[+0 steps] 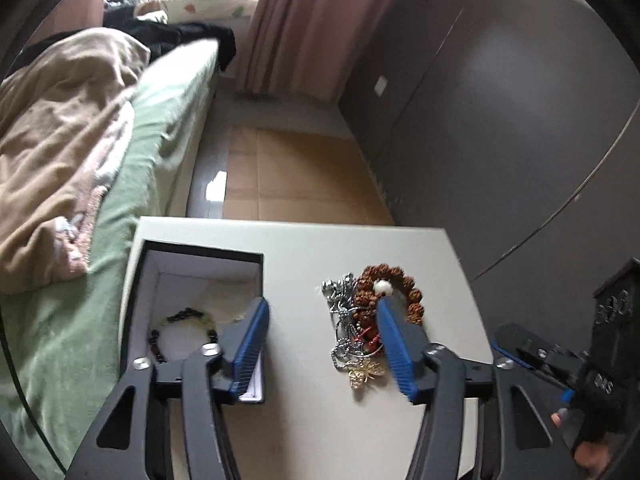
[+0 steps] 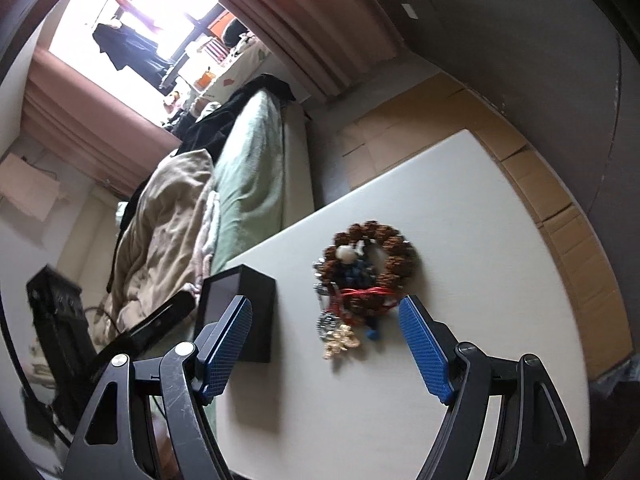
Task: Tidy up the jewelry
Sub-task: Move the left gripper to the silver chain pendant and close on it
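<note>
A tangle of jewelry [image 1: 360, 320] lies on the white table [image 1: 360, 244]: a brown seed-bead bracelet [image 1: 404, 284] with one white bead, silver chains [image 1: 340, 300] and a gold butterfly piece [image 1: 366, 372]. Left of it stands an open black box [image 1: 200, 256] with a white lining, and a dark bead bracelet [image 1: 184, 328] lies inside. My left gripper [image 1: 320, 304] hovers open between box and pile, its right finger over the pile's edge. In the right wrist view the pile [image 2: 372, 268] sits just ahead of my open right gripper [image 2: 325, 304], beside the box [image 2: 256, 300]. Neither holds anything.
A bed with a green sheet [image 1: 160, 128] and a beige blanket [image 1: 60, 140] runs along the table's left. Cardboard [image 1: 300, 176] covers the floor beyond the far edge. A grey wall [image 1: 500, 120] stands to the right. The left tool's black housing [image 2: 56, 312] shows at the left.
</note>
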Motion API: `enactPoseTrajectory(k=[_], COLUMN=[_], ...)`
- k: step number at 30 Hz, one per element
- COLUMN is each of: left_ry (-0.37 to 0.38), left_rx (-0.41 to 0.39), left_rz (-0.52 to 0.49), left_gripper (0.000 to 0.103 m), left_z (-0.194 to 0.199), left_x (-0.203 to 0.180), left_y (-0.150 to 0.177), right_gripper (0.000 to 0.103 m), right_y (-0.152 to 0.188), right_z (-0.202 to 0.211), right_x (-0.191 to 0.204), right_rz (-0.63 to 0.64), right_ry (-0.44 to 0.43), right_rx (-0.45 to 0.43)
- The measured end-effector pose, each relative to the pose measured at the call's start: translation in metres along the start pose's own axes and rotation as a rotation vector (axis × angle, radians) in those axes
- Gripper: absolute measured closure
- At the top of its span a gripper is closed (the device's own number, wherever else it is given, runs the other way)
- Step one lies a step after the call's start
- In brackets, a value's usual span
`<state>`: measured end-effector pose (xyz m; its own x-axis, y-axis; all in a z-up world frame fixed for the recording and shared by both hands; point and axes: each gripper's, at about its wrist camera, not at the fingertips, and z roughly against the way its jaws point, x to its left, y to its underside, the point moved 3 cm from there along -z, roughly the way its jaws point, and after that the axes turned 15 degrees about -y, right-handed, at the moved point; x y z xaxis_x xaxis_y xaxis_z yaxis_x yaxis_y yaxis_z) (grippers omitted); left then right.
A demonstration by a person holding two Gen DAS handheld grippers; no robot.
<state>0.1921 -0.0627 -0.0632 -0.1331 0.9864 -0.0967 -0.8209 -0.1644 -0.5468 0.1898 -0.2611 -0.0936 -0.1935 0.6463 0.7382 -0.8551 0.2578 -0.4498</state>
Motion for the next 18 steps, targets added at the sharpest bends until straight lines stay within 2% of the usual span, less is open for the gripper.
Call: enactPoseTrajectory(k=[1,5,6,8,18], left_ry=[-0.015,-0.054,-0.061,-0.082,-0.207], left_rx=[0.019,0.078,0.086,0.107,0.216], left_rz=[-0.009,-0.069,-0.081,-0.106,-0.224], left_gripper=[0.058,0.060,0.065,0.068,0.071], left_z=[-0.007,-0.027,-0.030,-0.039,-0.094], left_x=[-0.004,-0.021,-0.023,-0.030,-0.059], left_y=[-0.003,-0.011,-0.013,-0.016,-0.023], right_gripper=[0.026,0.026,0.026,0.026,0.026], right_y=[-0.001,-0.004,-0.005,-0.007,-0.022], right_z=[0.001,0.004,0.005,0.005,0.009], right_x=[-0.005,-0.018,-0.020,-0.024,-0.039], right_rz=[-0.009,-0.047,-0.055,-0.082,-0.131], right_ry=[0.008,0.025,0.021,-0.002,-0.015], right_rx=[0.001,0.003,0.003,0.006,0.000])
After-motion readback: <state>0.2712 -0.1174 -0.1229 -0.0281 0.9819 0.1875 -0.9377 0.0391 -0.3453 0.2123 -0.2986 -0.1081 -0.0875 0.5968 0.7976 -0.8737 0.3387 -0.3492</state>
